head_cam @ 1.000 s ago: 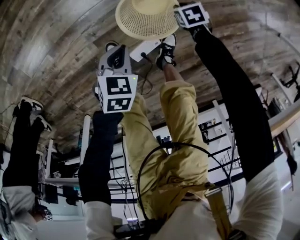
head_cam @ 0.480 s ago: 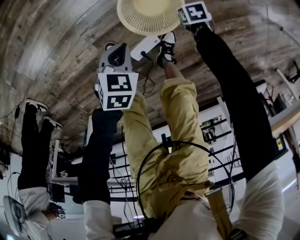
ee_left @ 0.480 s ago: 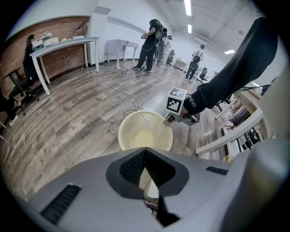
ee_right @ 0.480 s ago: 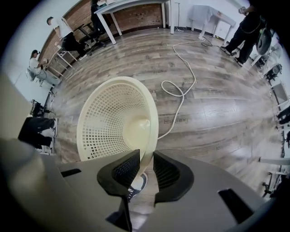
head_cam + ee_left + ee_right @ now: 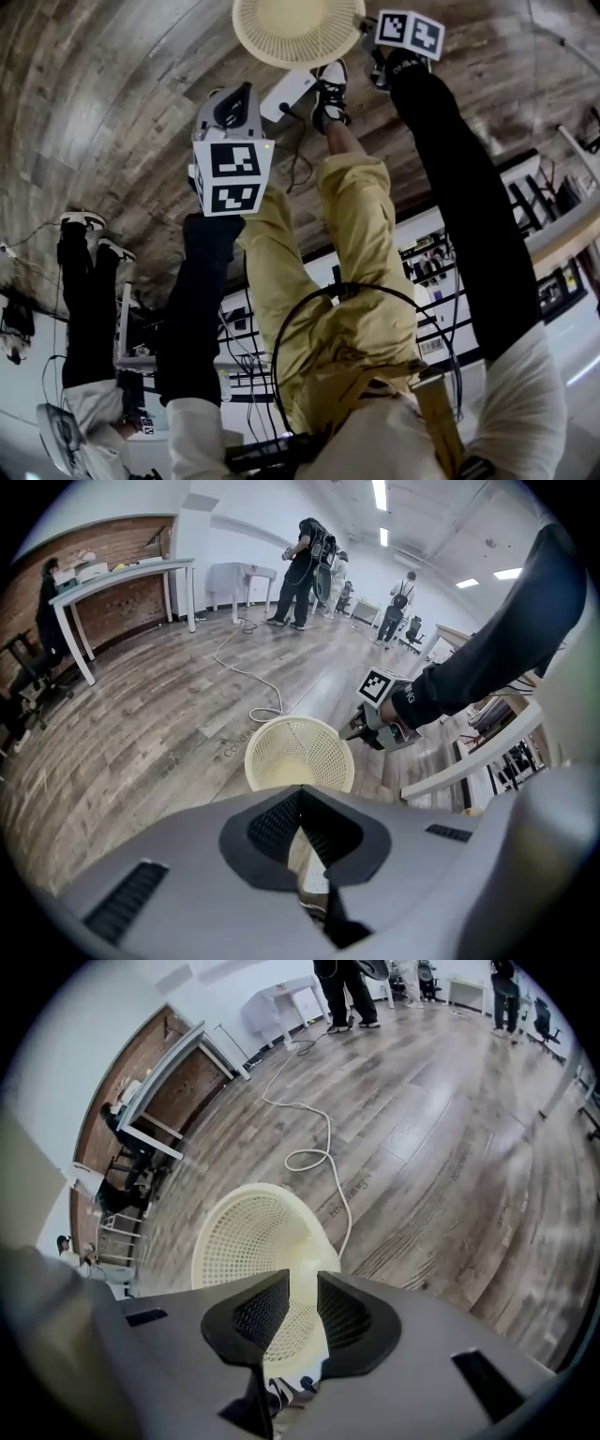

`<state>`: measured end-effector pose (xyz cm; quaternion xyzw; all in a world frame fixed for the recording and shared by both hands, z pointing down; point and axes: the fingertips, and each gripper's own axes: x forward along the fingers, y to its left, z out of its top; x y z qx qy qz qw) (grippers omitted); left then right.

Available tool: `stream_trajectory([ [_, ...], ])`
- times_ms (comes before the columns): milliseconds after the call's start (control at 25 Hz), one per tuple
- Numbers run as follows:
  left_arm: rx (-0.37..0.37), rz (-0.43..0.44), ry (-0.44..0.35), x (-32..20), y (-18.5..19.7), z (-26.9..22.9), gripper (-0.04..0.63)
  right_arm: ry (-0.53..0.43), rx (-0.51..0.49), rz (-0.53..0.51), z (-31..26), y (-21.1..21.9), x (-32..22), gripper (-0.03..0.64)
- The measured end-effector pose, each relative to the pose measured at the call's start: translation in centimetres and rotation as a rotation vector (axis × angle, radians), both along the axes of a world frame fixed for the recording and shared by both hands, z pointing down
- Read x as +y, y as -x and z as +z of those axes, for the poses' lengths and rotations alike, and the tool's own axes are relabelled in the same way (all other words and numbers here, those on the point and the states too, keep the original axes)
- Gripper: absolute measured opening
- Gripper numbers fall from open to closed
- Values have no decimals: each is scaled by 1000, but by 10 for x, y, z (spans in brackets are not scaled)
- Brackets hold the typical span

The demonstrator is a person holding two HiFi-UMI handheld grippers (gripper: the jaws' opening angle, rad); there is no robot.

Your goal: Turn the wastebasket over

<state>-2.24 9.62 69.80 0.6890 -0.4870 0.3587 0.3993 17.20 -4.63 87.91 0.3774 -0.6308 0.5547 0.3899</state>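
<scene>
- Nearest me, at my feet: left gripper (image 5: 298, 794), pointing steeply down. Its pads meet at the tips and hold nothing. Only my shoe (image 5: 314, 892) shows in the gap behind them.
- Just ahead of my shoes: white box (image 5: 291, 94) with a dark lead, lying on the plank floor (image 5: 141, 752).
- Next outward: wastebasket (image 5: 300, 757), cream mesh, standing mouth up on the floor with its solid bottom visible inside. It sits out in the open, well away from the floor's edges.
- At the wastebasket's rim, on my right: right gripper (image 5: 302, 1283). Its jaws have just been opening and now stand apart. The rim and mesh wall show in the gap; I cannot tell whether either pad touches them.
- Beyond the wastebasket: white cable (image 5: 323, 1162), looped just beside it and running away across the planks.
- Along the floor's far edge: white table (image 5: 122, 574) by a brick wall, and people (image 5: 305, 569) standing farther off.
</scene>
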Motion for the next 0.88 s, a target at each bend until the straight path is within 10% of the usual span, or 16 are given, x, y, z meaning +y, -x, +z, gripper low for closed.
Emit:
stream_trajectory([
  [280, 17, 40, 10, -1, -15, -34, 2, -47, -126, -33, -79, 17, 14, 89],
  [600, 160, 150, -6, -7, -21, -194, 2, -244, -384, -130, -325, 84, 50, 23],
  [880, 264, -120, -142, -20, -1, -373, 2, -625, -445, -283, -571, 110, 31, 21],
])
